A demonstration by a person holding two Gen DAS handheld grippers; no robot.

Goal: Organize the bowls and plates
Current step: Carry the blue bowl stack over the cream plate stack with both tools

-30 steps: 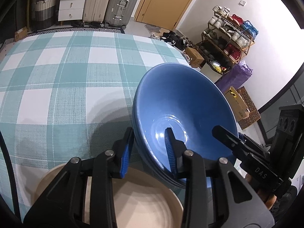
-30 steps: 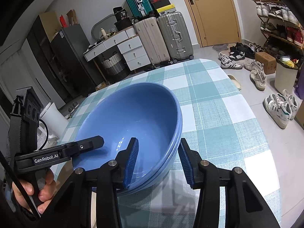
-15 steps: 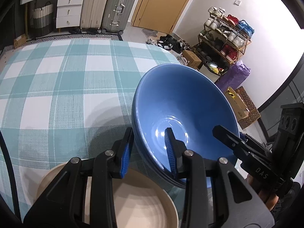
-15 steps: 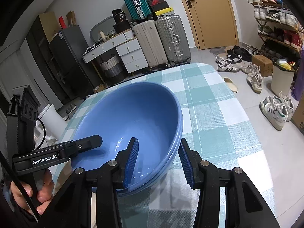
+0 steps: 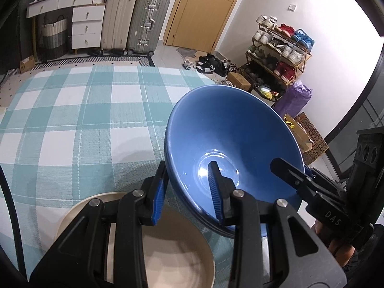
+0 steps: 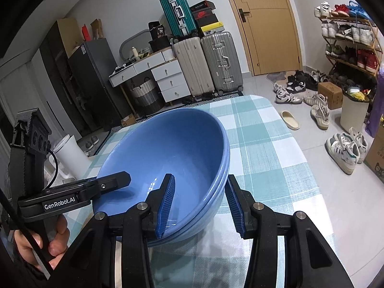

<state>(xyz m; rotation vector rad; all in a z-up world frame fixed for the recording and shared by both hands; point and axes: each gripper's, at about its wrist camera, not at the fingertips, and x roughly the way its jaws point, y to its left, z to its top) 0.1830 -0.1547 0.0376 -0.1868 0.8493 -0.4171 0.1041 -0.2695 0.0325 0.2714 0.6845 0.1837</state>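
A nested stack of blue bowls hangs tilted above the checked tablecloth, carried by both grippers at opposite sides. My left gripper is shut on the stack's near-left rim, one pad inside and one outside. My right gripper is shut on the opposite rim of the blue bowls in the same way. Each gripper shows in the other's view, held by a hand. A cream plate lies on the table below the left gripper, partly hidden by its fingers.
The table's right edge drops to a tiled floor with scattered shoes. A shoe rack and a purple bag stand by the right wall. Suitcases, a white drawer unit and a wooden door are beyond the table's far end.
Both grippers have risen with the blue bowls still in their grip. The tablecloth sits lower in both views, and more of the cream plate shows beneath the left gripper.
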